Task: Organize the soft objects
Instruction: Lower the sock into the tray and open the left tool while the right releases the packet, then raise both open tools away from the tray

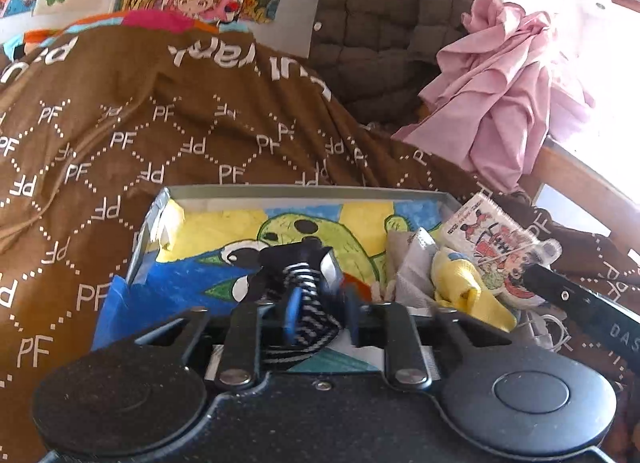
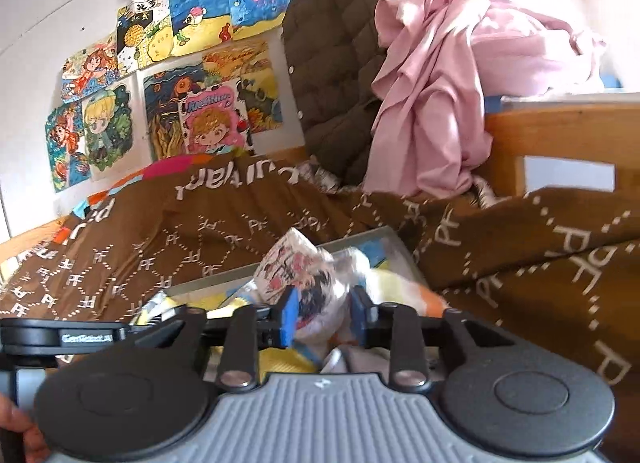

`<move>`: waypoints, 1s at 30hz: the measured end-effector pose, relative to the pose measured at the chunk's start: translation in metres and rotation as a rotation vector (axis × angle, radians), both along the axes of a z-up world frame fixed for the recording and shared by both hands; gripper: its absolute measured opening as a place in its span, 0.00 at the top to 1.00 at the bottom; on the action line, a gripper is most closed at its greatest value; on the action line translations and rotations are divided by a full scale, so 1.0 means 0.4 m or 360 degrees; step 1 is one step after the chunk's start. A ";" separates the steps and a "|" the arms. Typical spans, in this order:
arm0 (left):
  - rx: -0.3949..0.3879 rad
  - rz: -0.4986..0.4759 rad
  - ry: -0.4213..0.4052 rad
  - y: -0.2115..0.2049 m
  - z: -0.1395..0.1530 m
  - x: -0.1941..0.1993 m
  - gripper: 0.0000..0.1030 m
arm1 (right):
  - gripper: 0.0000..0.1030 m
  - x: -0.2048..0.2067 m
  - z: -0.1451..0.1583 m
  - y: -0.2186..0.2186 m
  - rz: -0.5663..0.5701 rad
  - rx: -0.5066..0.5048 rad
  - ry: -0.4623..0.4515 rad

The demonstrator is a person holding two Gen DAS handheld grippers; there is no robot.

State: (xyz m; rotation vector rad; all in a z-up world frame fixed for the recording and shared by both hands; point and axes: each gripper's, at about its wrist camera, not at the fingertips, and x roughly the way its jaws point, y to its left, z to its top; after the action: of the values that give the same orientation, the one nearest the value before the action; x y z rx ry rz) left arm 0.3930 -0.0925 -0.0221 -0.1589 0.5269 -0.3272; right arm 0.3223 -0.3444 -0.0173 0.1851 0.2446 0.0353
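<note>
A shallow grey box (image 1: 304, 191) lined with a bright drawing lies on the bed. My left gripper (image 1: 322, 313) is shut on a black-and-white striped sock (image 1: 306, 295), held just over the box's near left part. At the right end of the box sit a yellow cloth (image 1: 468, 287) and a white cartoon-print cloth (image 1: 496, 247). In the right wrist view my right gripper (image 2: 325, 315) is shut on that cartoon-print cloth (image 2: 304, 275), lifted slightly above the box (image 2: 224, 278). A right gripper finger (image 1: 580, 299) shows in the left wrist view.
A brown blanket (image 1: 160, 135) with white "PF" lettering covers the bed around the box. A pink garment (image 2: 432, 95) and a quilted olive jacket (image 2: 332, 63) are heaped at the wooden headboard (image 2: 560, 135). Drawings (image 2: 160, 75) hang on the wall. A hand (image 2: 16, 435) grips the right tool.
</note>
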 end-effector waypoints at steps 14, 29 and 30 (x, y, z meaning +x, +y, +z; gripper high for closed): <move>0.0076 0.0026 -0.0069 -0.015 0.020 -0.044 0.47 | 0.32 -0.031 0.029 0.032 -0.0023 -0.0193 -0.0034; -0.0011 0.0159 -0.0185 0.014 0.113 -0.157 0.17 | 0.03 -0.134 0.130 0.049 0.0014 -0.0184 -0.0056; -0.0028 0.0182 -0.0195 0.020 0.120 -0.168 0.14 | 0.02 -0.146 0.140 0.051 0.0024 -0.0179 -0.0053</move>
State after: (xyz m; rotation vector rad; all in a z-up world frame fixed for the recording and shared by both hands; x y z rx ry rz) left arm 0.3256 -0.0846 0.0259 -0.1839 0.3920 -0.2281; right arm 0.2639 -0.3240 0.0385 0.0707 0.2142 0.0392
